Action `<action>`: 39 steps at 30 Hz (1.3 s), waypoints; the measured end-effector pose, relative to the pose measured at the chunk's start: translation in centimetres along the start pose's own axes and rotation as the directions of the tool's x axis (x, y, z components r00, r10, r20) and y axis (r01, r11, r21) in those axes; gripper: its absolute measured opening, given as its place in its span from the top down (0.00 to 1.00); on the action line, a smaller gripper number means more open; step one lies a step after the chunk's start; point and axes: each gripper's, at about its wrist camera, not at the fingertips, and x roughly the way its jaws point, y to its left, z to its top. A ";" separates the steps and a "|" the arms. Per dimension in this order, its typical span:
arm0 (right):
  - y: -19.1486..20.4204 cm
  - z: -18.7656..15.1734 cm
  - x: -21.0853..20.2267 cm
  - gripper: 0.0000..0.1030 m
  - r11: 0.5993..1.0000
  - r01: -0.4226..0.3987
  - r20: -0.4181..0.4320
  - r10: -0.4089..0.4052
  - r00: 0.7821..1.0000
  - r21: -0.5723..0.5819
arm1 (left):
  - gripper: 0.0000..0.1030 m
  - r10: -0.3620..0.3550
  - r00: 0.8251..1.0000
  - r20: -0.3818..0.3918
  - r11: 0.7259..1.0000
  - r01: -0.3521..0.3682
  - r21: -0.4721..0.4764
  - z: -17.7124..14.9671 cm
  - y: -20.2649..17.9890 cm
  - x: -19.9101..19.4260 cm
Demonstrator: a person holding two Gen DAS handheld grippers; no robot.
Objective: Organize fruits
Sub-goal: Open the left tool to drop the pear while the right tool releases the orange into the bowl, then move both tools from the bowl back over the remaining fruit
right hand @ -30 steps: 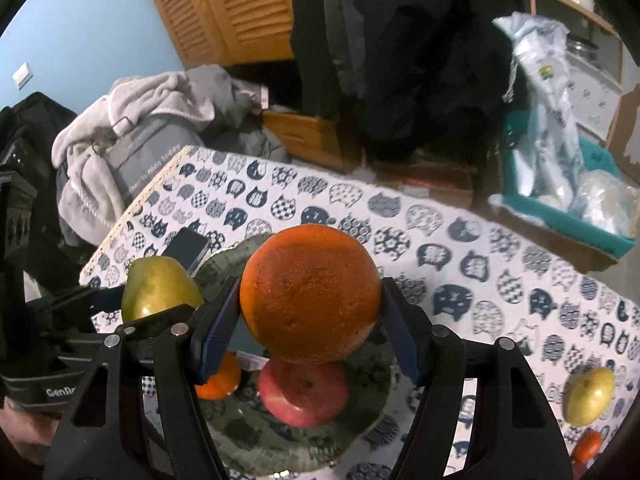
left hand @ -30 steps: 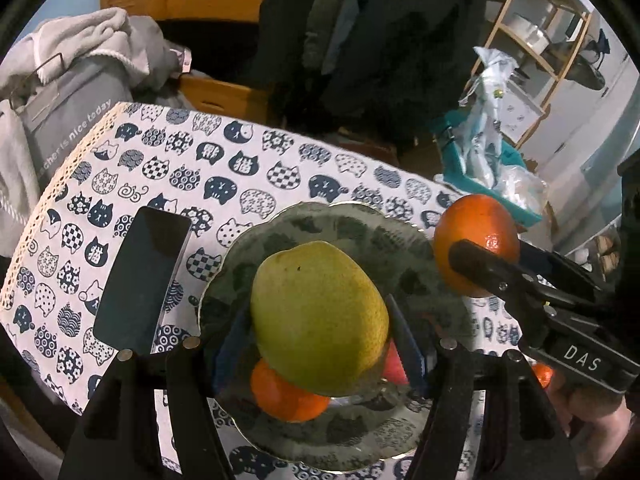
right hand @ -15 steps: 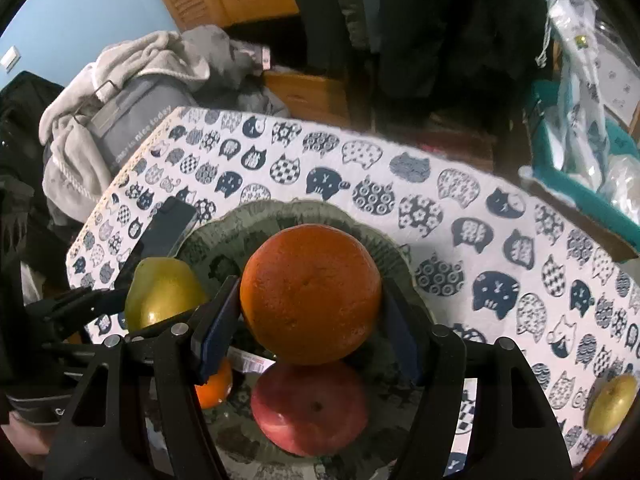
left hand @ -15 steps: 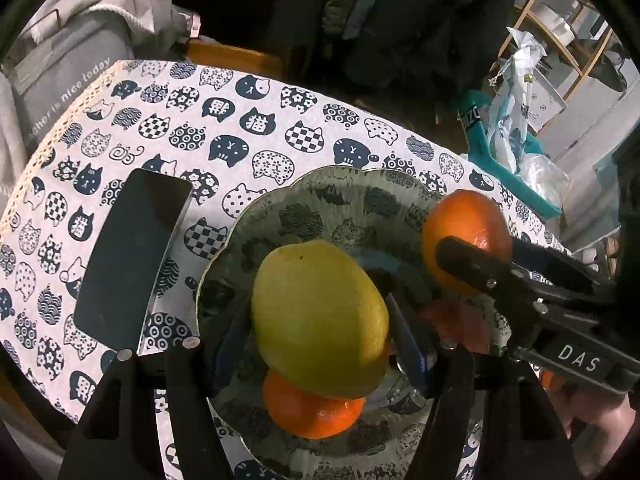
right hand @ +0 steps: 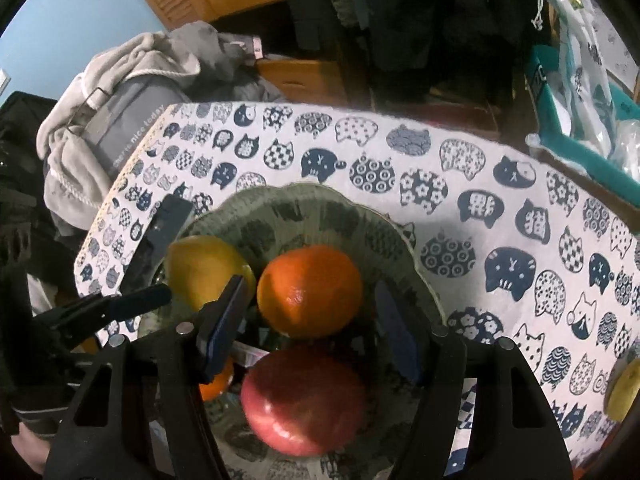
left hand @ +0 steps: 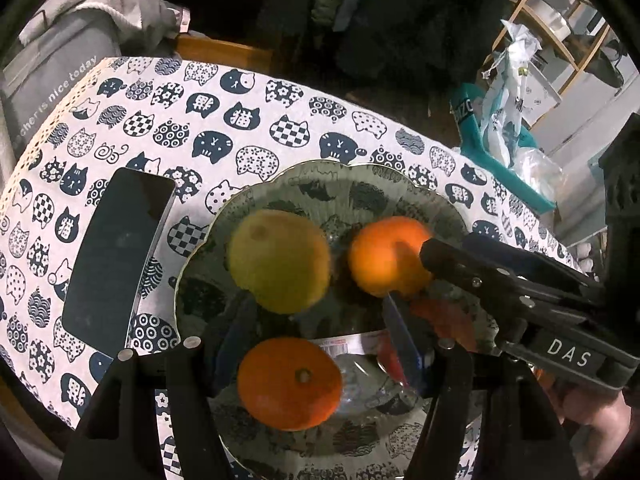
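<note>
A green glass plate [left hand: 320, 168] [right hand: 312, 192] sits on the cat-print cloth. In it lie a yellow-green pear [left hand: 280, 260] [right hand: 204, 268], a large orange [left hand: 384, 256] [right hand: 310, 290], a red apple [right hand: 304, 400] and a small orange [left hand: 290, 384]. My left gripper [left hand: 316, 312] hovers low over the plate with its jaws closing. The blurred pear lies free beyond its tips, and only the small orange shows below the gap. My right gripper [right hand: 310, 284] stands open, and the large orange rests on the plate with a gap to its pads.
A dark phone [left hand: 116, 252] [right hand: 168, 220] lies left of the plate. A second pear [right hand: 624, 392] sits at the cloth's right edge. A grey bag [left hand: 52, 72] and towels stand beyond the far left corner, and a teal basket [right hand: 580, 152] of bags beyond the right.
Both grippers sank toward the plate. The pear has left the left jaws and the large orange the right jaws. Both fruits now lie in the plate.
</note>
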 end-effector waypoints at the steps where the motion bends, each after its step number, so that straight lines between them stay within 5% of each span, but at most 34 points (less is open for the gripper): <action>1: 0.1 0.1 -0.2 0.34 1.000 0.005 0.006 -0.005 1.000 -0.003 | 0.35 0.000 1.000 0.004 1.000 0.000 -0.001 0.0 0.0 -0.2; 12: 2.2 0.9 -5.4 0.34 0.989 0.131 0.146 -0.120 0.982 -0.072 | 0.35 -0.031 0.996 0.078 1.000 0.030 0.007 0.2 -1.3 -4.7; 26: 3.3 0.7 -14.1 0.24 0.972 0.233 0.329 -0.208 0.921 -0.040 | 0.21 -0.061 0.974 0.216 0.992 0.036 0.117 -0.4 -5.2 -11.3; 39: 1.0 -2.4 -20.6 0.22 0.956 0.292 0.386 -0.276 0.880 0.018 | 0.19 -0.128 0.965 0.231 0.971 0.074 0.227 -1.9 -10.4 -13.5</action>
